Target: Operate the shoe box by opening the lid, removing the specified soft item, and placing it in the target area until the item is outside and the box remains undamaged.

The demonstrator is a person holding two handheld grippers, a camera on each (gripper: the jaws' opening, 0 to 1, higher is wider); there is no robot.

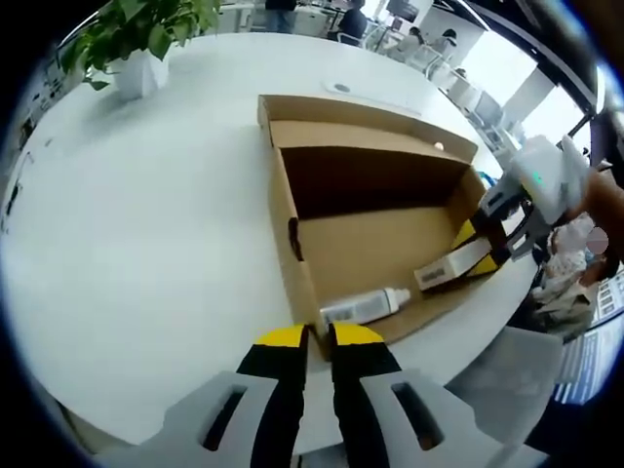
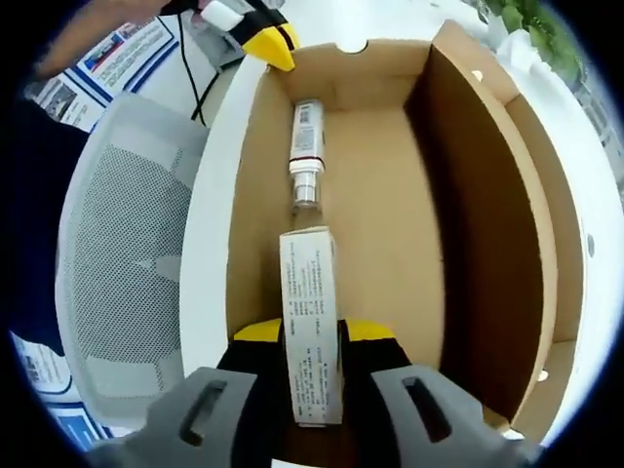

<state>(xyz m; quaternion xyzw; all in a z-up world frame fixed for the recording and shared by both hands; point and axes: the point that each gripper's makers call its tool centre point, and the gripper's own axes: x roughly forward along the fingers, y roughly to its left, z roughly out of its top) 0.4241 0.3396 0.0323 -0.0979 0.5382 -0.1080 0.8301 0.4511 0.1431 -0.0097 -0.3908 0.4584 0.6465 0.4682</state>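
The shoe box (image 1: 390, 244) is lying open on the white table (image 1: 146, 244), its lid (image 1: 370, 122) folded back on the far side in the left gripper view. Inside, two items are resting on the cardboard floor along the near wall: a small bottle (image 1: 363, 305) with a white cap, lying on its side, and a slim white carton (image 1: 453, 266) printed with fine text. The left gripper (image 1: 320, 339) is hovering just outside the near corner of the box, its yellow-tipped jaws drawn close together with only a narrow slit between them and nothing held there. The right gripper (image 2: 312, 336) is reaching into the box from the box's right end; its jaws are pinching the carton (image 2: 310, 322) across its narrow sides, the carton's length running forward between them. In the right gripper view the bottle (image 2: 305, 156) is lying just beyond the carton's far end, nearly in line with it; whether the two are touching cannot be told. The left gripper's yellow tip (image 2: 268, 44) is showing at the far corner of the box. A potted plant (image 1: 136, 44) is standing well apart at the far left of the table, and a grey mesh chair (image 2: 127, 263) is sitting beside the table edge.
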